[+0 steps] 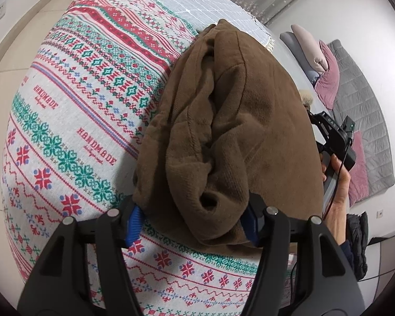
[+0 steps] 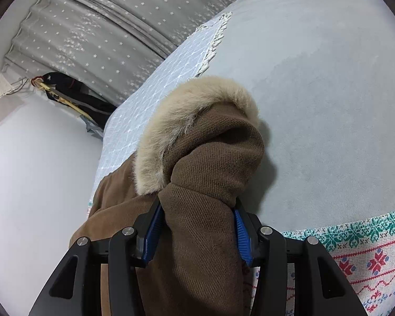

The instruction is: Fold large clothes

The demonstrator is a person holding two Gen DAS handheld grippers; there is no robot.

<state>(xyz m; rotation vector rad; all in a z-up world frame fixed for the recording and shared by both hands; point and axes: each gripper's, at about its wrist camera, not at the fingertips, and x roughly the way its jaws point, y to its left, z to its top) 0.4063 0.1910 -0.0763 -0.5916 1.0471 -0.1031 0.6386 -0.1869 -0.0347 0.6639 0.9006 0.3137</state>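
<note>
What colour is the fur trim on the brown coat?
Pale beige fur trim, clearest in the right wrist view.

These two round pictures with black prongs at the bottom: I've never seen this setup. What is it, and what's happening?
No robot here: a person holds a hand tool with two fingers in each hand, with a wide-angle camera on each. One picture looks along the left gripper, the other along the right gripper. Both are closed on a bunched brown coat with a fur trim. It lies on a patterned blanket over a bed. The person's hand shows holding the other tool.
</note>
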